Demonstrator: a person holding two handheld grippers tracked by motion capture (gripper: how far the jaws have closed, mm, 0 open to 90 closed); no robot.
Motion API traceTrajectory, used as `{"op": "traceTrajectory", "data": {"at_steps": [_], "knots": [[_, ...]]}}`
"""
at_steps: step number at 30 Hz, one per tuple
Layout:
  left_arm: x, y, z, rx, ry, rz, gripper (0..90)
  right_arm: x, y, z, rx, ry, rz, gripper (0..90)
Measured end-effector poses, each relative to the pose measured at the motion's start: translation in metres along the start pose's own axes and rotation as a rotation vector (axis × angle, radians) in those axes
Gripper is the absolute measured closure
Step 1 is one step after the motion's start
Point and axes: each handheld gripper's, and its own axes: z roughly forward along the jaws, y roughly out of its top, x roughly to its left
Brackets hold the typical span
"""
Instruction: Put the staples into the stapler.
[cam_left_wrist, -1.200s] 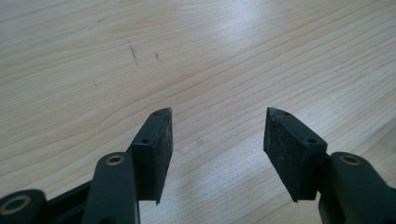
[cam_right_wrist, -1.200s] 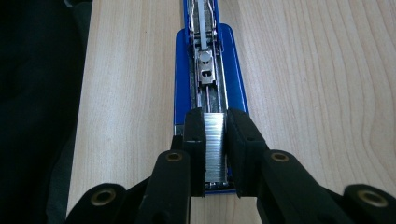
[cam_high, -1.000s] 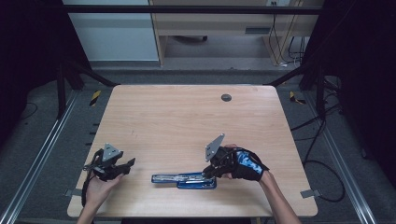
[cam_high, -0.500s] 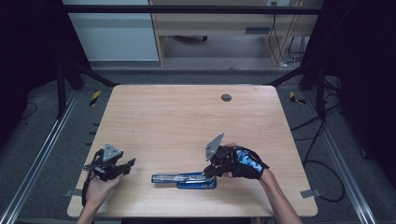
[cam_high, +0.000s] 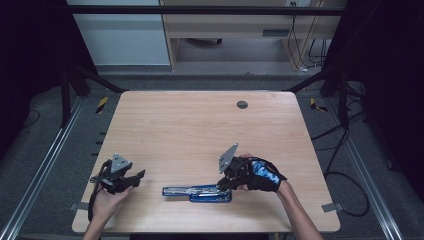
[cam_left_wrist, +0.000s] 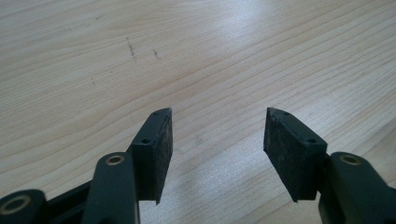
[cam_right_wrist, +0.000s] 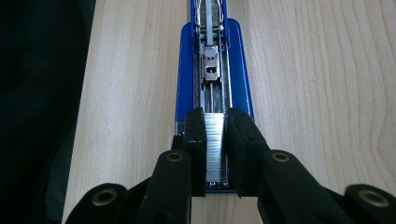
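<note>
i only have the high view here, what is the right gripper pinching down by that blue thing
Observer: In the right gripper view the right gripper is closed on a strip of staples, silver, held between its pads.
Operator: and the blue thing is what
Observer: An opened blue stapler; its metal staple channel lies exposed and runs away from the jaws.
Operator: are the staples in the channel yet
Observer: The strip sits in line over the channel's near end; whether it is seated I cannot tell.
Operator: left gripper got anything
Observer: No. In the left gripper view the left gripper is open, with bare wooden table between its pads.
</note>
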Motion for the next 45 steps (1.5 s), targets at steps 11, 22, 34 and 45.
{"op": "traceTrajectory", "data": {"at_steps": [11, 22, 34, 45], "knots": [[0.0, 0.0, -0.001, -0.001, 0.001, 0.0, 42.5, 0.001, -0.001, 0.001, 0.006, -0.009, -0.002, 78.6], [-0.001, 0.0, -0.001, -0.003, 0.0, 0.001, 42.5, 0.003, -0.001, 0.002, 0.004, -0.02, 0.013, 77.0], [-0.002, 0.001, -0.003, -0.013, -0.006, 0.001, 42.5, 0.006, -0.002, -0.008, -0.055, -0.103, 0.066, 78.5], [-0.008, 0.006, -0.008, -0.05, -0.068, 0.023, 45.0, 0.017, -0.01, -0.024, -0.183, -0.296, 0.219, 76.7]]}}
